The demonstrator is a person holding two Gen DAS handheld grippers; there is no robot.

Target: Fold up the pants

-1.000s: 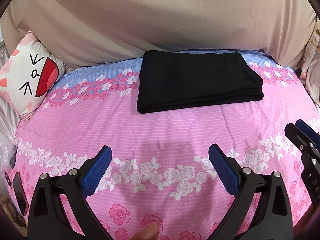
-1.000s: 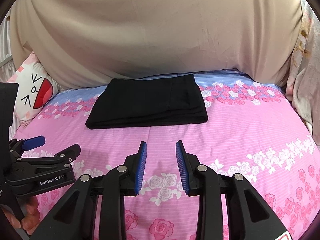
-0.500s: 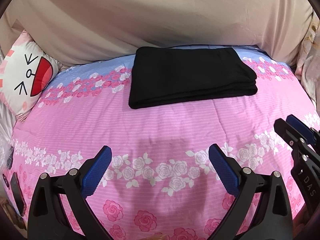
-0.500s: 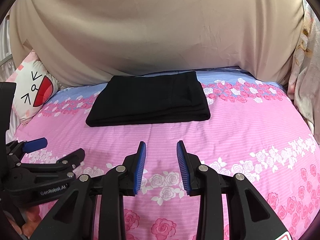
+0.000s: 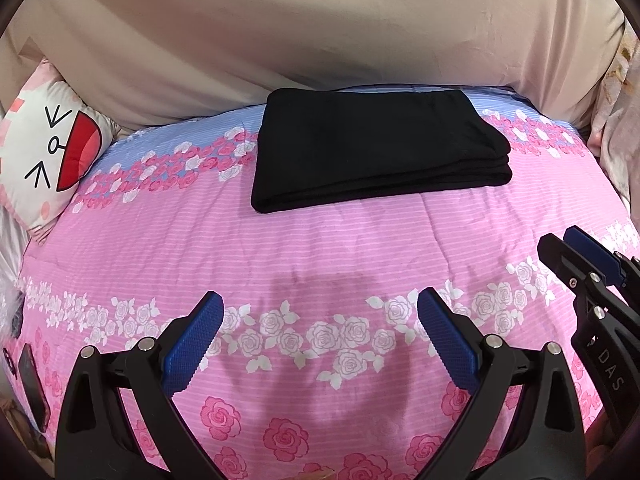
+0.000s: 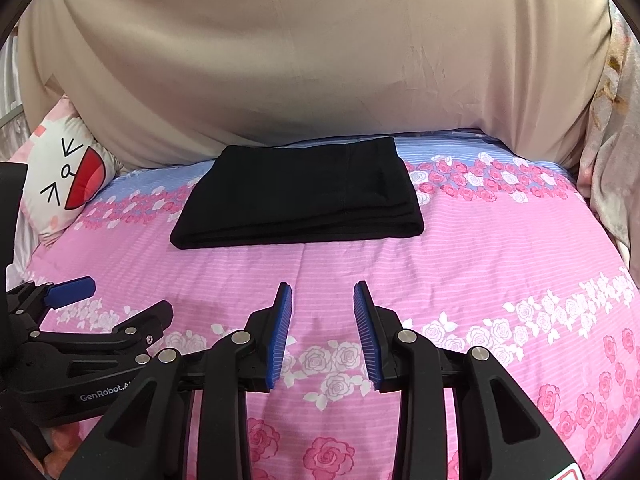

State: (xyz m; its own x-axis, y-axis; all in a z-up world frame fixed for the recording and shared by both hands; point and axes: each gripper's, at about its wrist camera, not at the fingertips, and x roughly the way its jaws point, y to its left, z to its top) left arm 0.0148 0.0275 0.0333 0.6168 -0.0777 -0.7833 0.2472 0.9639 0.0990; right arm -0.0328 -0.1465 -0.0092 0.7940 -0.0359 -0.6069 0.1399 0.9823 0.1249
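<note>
Two grippers hover low over a bed, both empty. Compared with a second ago, each has drawn back slightly toward the near edge, so the pants sit a little farther from the fingers and a little more to the left in the left wrist view; the pants themselves have not moved.

On the left gripper (image 5: 320, 320), the blue-padded fingers (image 5: 192, 344) are spread wide, with a broad gap of pink bedspread showing between them. They hold nothing and touch nothing. On the right gripper (image 6: 322, 320), the fingers (image 6: 280, 332) are only partly apart, a narrow gap between the ribbed blue pads, again with nothing between them and no contact with the cloth.

Each gripper appears at the edge of the other's view: the right one at the lower right of the left camera, the left one at the lower left of the right camera, side by side and apart.

Beyond the fingers, well apart from both, the pants (image 5: 376, 148) lie folded into a flat black rectangle of several layers, near the far side of the bed, just in front of a beige sheet (image 5: 320, 32) hanging behind it. The bedspread (image 5: 340, 248) is pink with thin stripes and bands of white and pink roses, turning blue along the far edge. A white cartoon-face pillow (image 5: 48, 148) leans at the far left corner. A dark phone (image 5: 34, 392) lies at the left edge of the bed.
</note>
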